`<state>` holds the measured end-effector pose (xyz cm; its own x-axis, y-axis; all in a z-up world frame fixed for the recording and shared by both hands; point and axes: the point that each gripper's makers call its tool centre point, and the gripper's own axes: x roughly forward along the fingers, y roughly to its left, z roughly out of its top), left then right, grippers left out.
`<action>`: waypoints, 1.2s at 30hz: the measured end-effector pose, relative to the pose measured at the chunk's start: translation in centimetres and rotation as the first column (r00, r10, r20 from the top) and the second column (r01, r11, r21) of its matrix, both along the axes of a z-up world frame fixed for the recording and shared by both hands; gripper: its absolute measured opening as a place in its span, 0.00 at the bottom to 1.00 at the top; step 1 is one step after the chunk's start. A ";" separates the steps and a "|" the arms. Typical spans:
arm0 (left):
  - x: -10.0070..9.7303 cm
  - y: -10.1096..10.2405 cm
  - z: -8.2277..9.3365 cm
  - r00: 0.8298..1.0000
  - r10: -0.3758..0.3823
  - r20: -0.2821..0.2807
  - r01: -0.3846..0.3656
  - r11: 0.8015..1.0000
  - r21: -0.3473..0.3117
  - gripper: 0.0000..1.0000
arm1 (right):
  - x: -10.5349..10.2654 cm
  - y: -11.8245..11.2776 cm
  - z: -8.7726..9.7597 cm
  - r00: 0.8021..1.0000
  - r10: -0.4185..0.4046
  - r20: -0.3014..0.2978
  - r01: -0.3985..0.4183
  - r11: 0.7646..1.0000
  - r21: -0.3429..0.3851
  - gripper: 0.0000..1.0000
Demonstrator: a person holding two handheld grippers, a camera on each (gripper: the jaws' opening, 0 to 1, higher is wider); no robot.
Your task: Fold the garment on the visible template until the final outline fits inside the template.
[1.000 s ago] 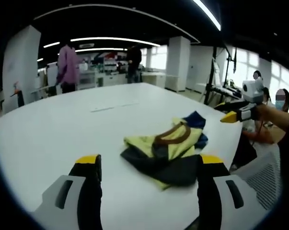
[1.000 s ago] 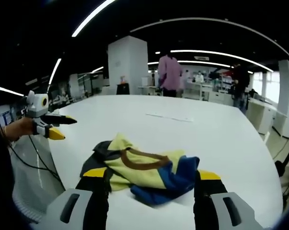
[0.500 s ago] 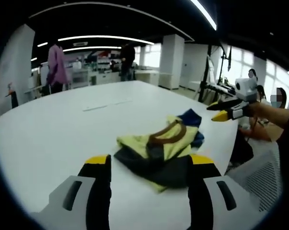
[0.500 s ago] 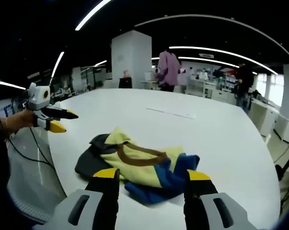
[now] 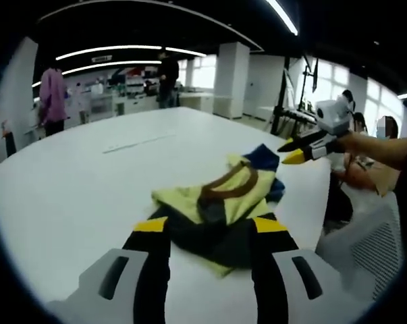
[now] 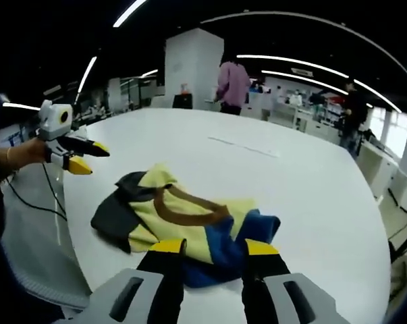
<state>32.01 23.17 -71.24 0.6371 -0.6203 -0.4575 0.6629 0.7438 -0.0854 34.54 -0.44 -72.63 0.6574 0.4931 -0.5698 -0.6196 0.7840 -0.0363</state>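
A crumpled garment (image 5: 220, 202), yellow with a brown collar band, a dark grey part and a blue part, lies on the white table (image 5: 75, 182) near its edge. In the left gripper view my left gripper (image 5: 210, 227) hangs just before the grey part, jaws open. The right gripper (image 5: 299, 151) shows there beyond the blue end, held by a hand. In the right gripper view the garment (image 6: 190, 216) lies close ahead. My right gripper (image 6: 214, 248) is open over its blue part. The left gripper (image 6: 78, 156) hovers past the grey end.
A thin pale strip (image 5: 130, 141) marks the table (image 6: 311, 175) farther out; the same strip (image 6: 243, 146) shows in the right gripper view. A person in purple (image 6: 231, 84) and one in dark clothes (image 5: 167, 79) stand among desks behind. A white column (image 6: 190, 67) rises beyond.
Both grippers have come closer to the garment and lower. The jaws of each stand visibly narrower than before. The garment has not moved.
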 end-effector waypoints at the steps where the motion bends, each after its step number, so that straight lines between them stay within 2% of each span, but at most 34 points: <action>1: 0.0 -0.2 -0.2 1.000 -0.008 -0.001 0.008 1.000 0.008 0.41 | 0.1 0.0 -0.2 1.000 0.008 -0.004 -0.008 1.000 -0.008 0.28; 7: 0.7 -1.2 -1.5 0.998 -0.058 -0.033 0.059 0.998 0.036 0.34 | 1.1 -0.2 -1.5 0.998 0.039 -0.039 -0.041 0.997 -0.059 0.26; 16: 1.6 -2.3 -3.7 0.991 -0.118 -0.067 0.123 0.988 0.092 0.32 | 2.0 -0.8 -3.6 0.991 0.083 -0.108 -0.096 0.987 -0.129 0.22; 20: 1.6 -2.5 -4.8 0.987 -0.132 -0.090 0.141 0.984 0.110 0.24 | 2.2 -0.9 -4.1 0.986 0.082 -0.144 -0.099 0.988 -0.115 0.20; 22: 1.7 -2.5 -5.0 0.988 -0.131 -0.084 0.140 0.984 0.113 0.21 | 2.4 -1.2 -4.4 0.985 0.073 -0.158 -0.093 0.988 -0.119 0.18; 26: 1.9 -2.4 -5.3 0.989 -0.127 -0.071 0.135 0.984 0.119 0.16 | 2.5 -1.9 -4.9 0.981 0.043 -0.189 -0.067 0.990 -0.121 0.08; 31: 2.3 -2.0 -6.0 0.990 -0.103 -0.096 0.114 0.987 0.117 0.09 | 2.4 -2.3 -5.4 0.971 0.008 -0.238 -0.025 0.997 -0.068 0.03; 36: 2.3 -1.7 -6.1 0.991 -0.077 -0.106 0.088 0.990 0.110 0.03 | 2.1 -2.3 -5.3 0.971 0.008 -0.240 -0.021 0.998 -0.052 0.00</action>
